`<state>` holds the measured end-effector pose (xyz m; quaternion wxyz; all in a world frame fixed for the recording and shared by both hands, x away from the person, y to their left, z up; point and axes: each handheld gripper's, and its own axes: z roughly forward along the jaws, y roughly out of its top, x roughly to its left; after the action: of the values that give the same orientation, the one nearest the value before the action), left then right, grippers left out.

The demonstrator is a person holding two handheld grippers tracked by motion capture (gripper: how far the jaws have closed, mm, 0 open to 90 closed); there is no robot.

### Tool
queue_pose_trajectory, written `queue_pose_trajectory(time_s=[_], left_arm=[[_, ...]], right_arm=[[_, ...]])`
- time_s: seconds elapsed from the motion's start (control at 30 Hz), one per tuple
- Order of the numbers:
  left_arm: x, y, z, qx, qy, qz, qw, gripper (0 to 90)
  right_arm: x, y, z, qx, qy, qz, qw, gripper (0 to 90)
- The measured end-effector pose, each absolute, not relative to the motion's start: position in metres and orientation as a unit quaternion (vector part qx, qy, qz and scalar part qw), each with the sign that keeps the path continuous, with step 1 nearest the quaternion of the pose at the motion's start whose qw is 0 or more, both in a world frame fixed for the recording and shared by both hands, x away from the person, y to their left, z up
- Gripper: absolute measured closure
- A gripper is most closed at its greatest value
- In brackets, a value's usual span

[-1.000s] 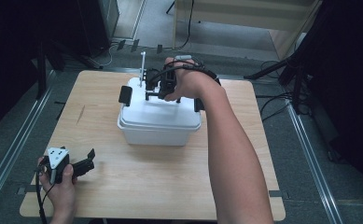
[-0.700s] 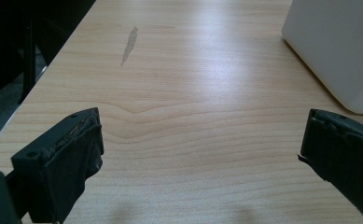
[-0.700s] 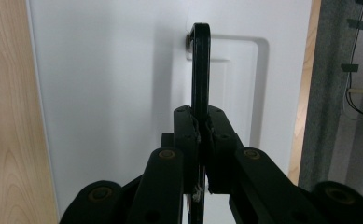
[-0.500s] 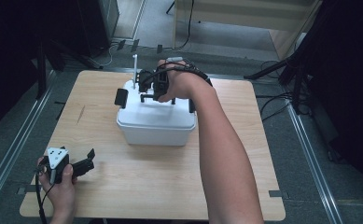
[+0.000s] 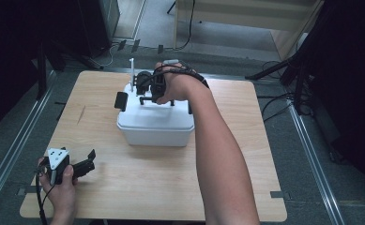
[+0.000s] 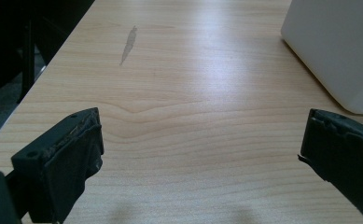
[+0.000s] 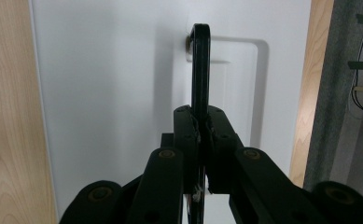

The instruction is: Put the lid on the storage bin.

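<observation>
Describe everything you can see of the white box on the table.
The white box looks like smooth plastic, rectangular with rounded corners, and sits upright near the middle of the wooden table. Its white lid is on, with a black latch at the left end. A thin black handle stands up from the lid's recessed panel, and the right gripper has its jaws shut on it.
</observation>
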<state>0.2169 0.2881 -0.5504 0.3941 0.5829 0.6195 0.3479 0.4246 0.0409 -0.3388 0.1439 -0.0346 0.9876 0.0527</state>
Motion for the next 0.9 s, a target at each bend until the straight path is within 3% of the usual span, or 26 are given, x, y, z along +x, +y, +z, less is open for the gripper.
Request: queue_pose_trajectory(time_s=[0.5,0.53,0.57,0.7,0.8,0.9], left_arm=[[0.217,0.287,-0.551,0.583,0.618,0.350,0.393,0.0],[0.217,0.287,-0.551,0.583,0.618,0.351,0.392,0.0],[0.217,0.287,-0.551,0.583,0.618,0.351,0.392,0.0],[0.217,0.287,-0.550,0.585,0.617,0.352,0.391,0.0],[0.217,0.287,-0.550,0.585,0.618,0.352,0.391,0.0],[0.217,0.287,-0.550,0.585,0.618,0.351,0.390,0.0]], right_arm=[[0.420,0.035,-0.345,-0.035,0.985,0.074,0.151,83.7],[0.419,0.033,-0.347,-0.033,0.987,0.083,0.133,76.1],[0.419,0.033,-0.347,-0.033,0.987,0.083,0.133,76.1],[0.413,0.029,-0.351,-0.033,0.988,0.081,0.129,49.1],[0.410,0.026,-0.352,-0.031,0.989,0.089,0.118,35.1],[0.407,0.023,-0.350,-0.009,0.986,0.093,0.136,14.7]])
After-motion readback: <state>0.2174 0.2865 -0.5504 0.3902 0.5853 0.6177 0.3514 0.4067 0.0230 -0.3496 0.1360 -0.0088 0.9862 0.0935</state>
